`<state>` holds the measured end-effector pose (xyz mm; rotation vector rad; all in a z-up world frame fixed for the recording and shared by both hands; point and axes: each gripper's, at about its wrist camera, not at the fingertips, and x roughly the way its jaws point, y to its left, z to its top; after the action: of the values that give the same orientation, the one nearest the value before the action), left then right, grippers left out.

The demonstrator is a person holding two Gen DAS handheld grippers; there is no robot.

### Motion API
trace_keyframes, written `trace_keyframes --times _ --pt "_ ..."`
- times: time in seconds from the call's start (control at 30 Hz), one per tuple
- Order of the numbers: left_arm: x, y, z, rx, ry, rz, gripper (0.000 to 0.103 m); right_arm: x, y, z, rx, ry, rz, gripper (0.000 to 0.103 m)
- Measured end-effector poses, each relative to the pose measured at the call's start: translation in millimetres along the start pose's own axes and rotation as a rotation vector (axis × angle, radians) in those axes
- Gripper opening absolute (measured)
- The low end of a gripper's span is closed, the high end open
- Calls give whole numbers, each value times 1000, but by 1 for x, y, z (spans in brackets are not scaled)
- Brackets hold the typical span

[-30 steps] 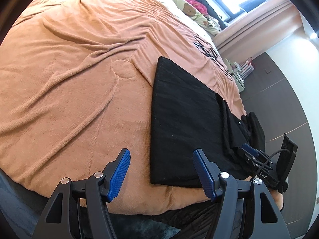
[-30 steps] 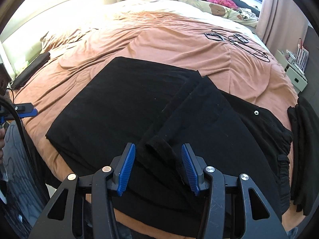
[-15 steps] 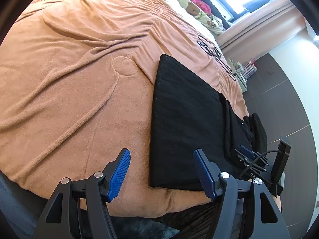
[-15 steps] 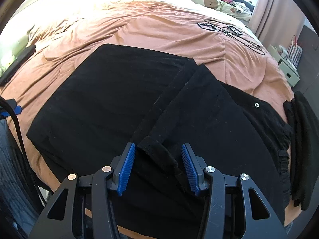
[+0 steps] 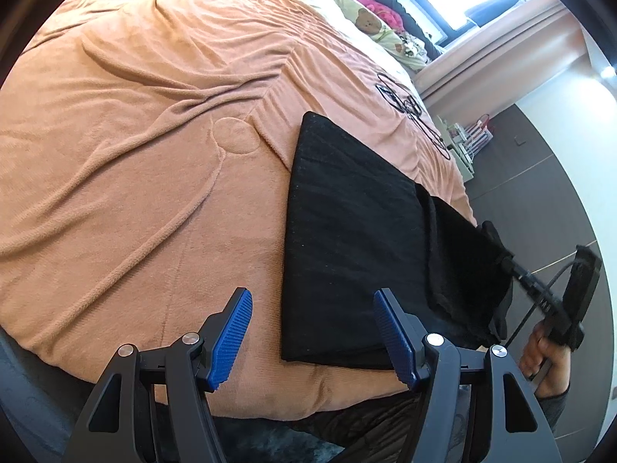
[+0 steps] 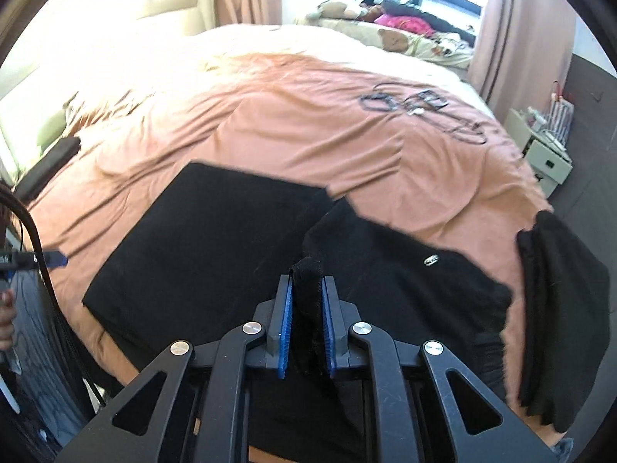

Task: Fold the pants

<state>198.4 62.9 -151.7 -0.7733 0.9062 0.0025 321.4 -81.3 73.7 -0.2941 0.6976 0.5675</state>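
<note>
Where the black fabric pants [image 6: 216, 247] lie flat near the front edge of the bed, one folded panel spreads wide while a hem strip stands up between my right gripper [image 6: 305, 308], whose blue ribbed pads [image 6: 284, 332] are clamped on that bunched cloth. Part of the garment drops below the pads and is hidden behind the black gripper frame. A small silver button [image 6: 431, 259] shows on the waist part to the right, whose far edge looks blurred.

Seen from my left side, the same pants [image 5: 347, 239] reach the bed's lip, and my left gripper [image 5: 314, 337] hovers just short of them with its fingers spread wide and gripping nothing; the right pad [image 5: 389, 332] overlaps the cloth's corner in view, though I cannot tell whether it touches.

Beneath everything is a rumpled orange-brown fleece blanket [image 5: 127, 146]. A second dark folded garment [image 6: 559, 308] hangs at the bed's right edge, apart from the pants. Thin black cables [image 6: 420, 110] lie far up the blanket. Plush toys [image 6: 339, 7] by the window are too washed out to distinguish.
</note>
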Motion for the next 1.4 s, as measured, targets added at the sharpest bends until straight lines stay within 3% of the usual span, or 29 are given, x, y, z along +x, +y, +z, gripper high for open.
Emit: trace_keyframes --times 0.33,0.77,0.8,0.83,0.87,0.93,1.03,1.4 --pt "15 -6 2 4 29 -9 68 -31 -81 20 141 -55 14 11" --pt "34 -14 5 20 60 25 68 15 -152 29 265 -19 -18 14" --pt "34 -15 5 20 60 24 68 15 -154 32 278 -18 -21 16" --pt "34 -16 5 21 61 21 68 14 -159 32 292 -22 -12 29" --pt "36 -17 4 23 63 20 68 11 -163 26 316 -35 -1 52" --pt "38 -19 3 25 69 17 68 5 -167 20 346 -60 -8 67" --pt "40 -21 1 31 76 13 68 -8 -170 -4 396 -77 10 67" --pt "43 -21 -9 24 84 17 68 -37 -178 -88 604 -8 71 67"
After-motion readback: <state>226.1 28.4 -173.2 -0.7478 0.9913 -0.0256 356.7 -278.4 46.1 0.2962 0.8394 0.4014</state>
